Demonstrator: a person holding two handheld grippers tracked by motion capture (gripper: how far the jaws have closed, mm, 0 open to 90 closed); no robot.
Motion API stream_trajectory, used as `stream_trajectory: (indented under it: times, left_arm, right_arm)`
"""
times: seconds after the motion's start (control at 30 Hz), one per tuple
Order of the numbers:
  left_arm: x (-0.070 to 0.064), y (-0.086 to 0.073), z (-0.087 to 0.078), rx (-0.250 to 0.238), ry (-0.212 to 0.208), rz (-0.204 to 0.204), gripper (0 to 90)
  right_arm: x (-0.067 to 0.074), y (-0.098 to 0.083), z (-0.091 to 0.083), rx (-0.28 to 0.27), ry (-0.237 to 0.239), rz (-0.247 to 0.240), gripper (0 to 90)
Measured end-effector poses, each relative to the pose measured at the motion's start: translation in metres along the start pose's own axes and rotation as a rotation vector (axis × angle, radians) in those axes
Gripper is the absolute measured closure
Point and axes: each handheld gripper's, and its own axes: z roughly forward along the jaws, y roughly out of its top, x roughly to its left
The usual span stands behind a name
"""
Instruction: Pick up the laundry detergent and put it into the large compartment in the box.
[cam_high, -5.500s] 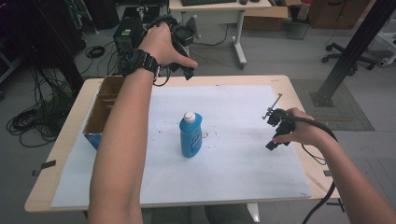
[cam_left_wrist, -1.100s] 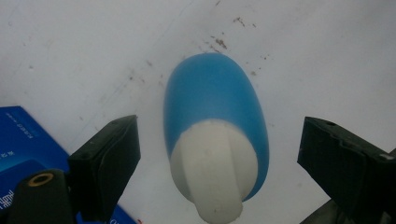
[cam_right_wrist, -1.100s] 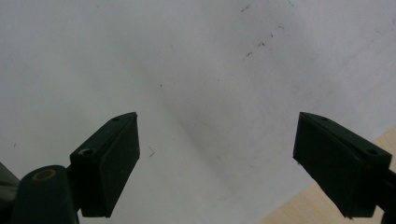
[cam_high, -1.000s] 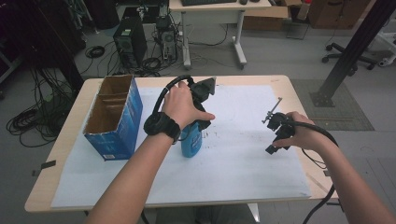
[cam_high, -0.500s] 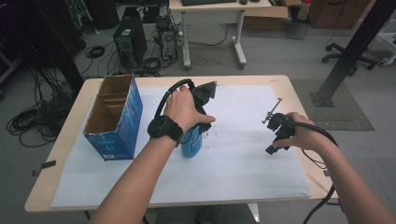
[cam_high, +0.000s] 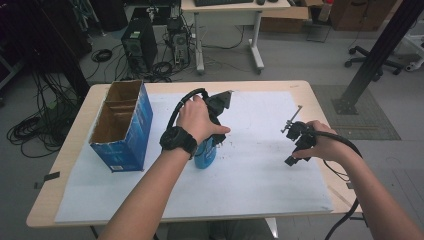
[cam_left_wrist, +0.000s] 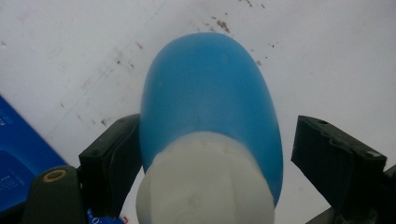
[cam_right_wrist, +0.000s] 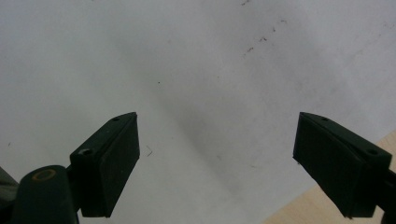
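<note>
A blue bottle (cam_high: 205, 158) with a white cap (cam_left_wrist: 205, 186) stands upright on the white paper at the table's middle. My left gripper (cam_high: 214, 136) reaches down over it from above. In the left gripper view the bottle (cam_left_wrist: 210, 107) sits between the two black jaws of the left gripper (cam_left_wrist: 224, 161): one pad is at its side, the other stands a gap away. These jaws have just been closing around the bottle. My right gripper (cam_high: 294, 150) hovers over the paper at the right, and in its own view the right gripper (cam_right_wrist: 215, 161) is wide open with nothing between its jaws.
An open blue cardboard box (cam_high: 122, 125) stands at the table's left, close to the bottle. White paper (cam_high: 260, 180) covers most of the wooden table (cam_high: 320, 100). The paper's edge and bare wood (cam_right_wrist: 345, 210) lie near the right gripper.
The left hand has come from beyond the table's far edge down over the bottle, and has settled slightly lower in the last second. The right hand has kept still.
</note>
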Motion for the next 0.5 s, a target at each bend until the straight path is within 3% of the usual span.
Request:
stream_trajectory:
  times: [0.3, 0.5]
  left_arm:
    - [-0.0006, 0.001, 0.0028, 0.016, 0.0, -0.012, 22.1]
    - [0.0016, 0.0023, 0.0025, 0.019, -0.001, -0.044, 27.4]
  right_arm:
    - [0.0003, 0.0005, 0.0, 0.0, 0.0, -0.001, 14.4]
    - [-0.0002, -0.0004, -0.0006, 0.0, -0.001, 0.006, 14.3]
